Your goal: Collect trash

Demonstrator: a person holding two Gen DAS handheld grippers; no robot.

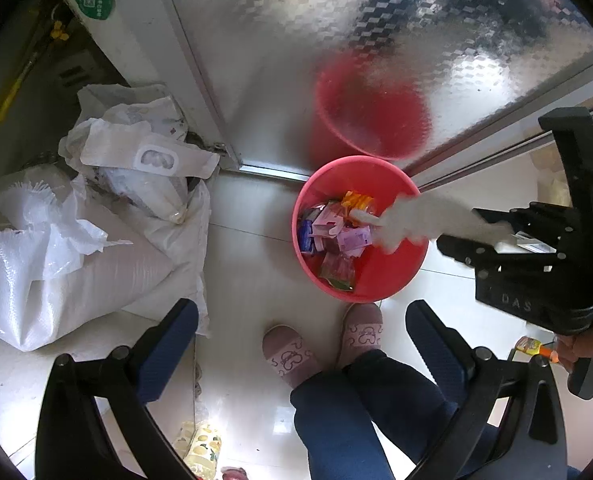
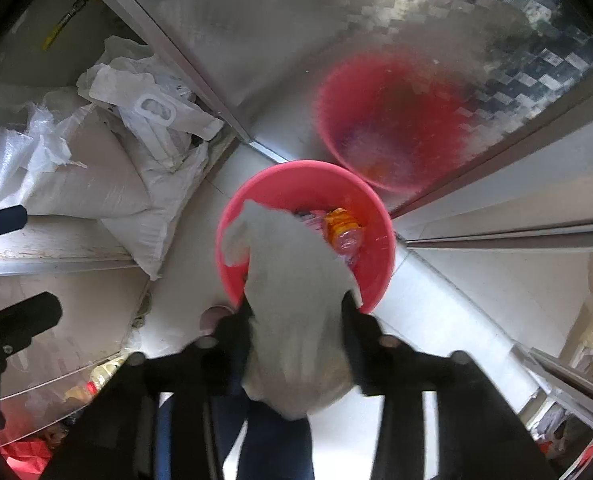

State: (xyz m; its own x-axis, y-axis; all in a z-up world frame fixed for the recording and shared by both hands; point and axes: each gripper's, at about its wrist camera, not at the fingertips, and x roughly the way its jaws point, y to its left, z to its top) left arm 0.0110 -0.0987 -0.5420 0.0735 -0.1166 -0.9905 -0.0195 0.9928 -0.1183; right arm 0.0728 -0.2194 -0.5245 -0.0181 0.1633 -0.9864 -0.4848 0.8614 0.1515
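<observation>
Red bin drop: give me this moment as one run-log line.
right hand-held gripper: white tissue wad between jaws, over red bin | left hand-held gripper: open, empty | bin: wrappers inside

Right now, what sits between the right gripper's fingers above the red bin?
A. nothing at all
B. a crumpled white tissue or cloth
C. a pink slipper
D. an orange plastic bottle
B. In the right wrist view a crumpled white tissue hangs between the right gripper's parted fingers, over the red bin; the left wrist view shows the same white piece trailing from that gripper over the wrappers inside.
</observation>
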